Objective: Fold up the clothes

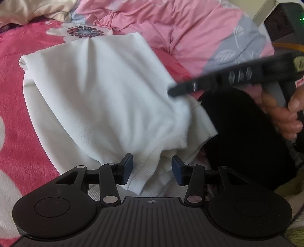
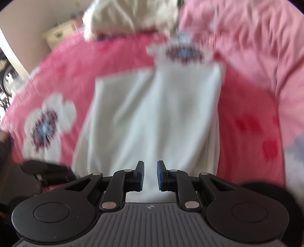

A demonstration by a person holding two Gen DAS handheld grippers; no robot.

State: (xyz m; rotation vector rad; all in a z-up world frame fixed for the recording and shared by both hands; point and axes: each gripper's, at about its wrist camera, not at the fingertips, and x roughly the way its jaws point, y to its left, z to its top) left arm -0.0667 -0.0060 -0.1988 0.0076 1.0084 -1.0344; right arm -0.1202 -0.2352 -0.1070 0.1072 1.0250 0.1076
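Note:
A white garment [image 1: 104, 91] lies on a pink flowered blanket [image 1: 15, 98]. Its ribbed hem [image 1: 140, 182] runs between the pads of my left gripper [image 1: 152, 170], which is open and presses on nothing. My right gripper [image 1: 172, 92] reaches in from the right with its tip at the garment's right side, where the cloth's folds gather. In the right wrist view, which is blurred, the right gripper [image 2: 150, 175] has its jaws close together with the white garment [image 2: 152, 114] filling the narrow gap.
A rumpled pink quilt [image 1: 190, 28] lies behind the garment, with a cream cloth [image 1: 28, 11] at the far left. A black cloth [image 1: 237, 133] sits to the right, under a person's hand [image 1: 285, 114]. A dark blurred shape [image 2: 47, 171] is at the lower left.

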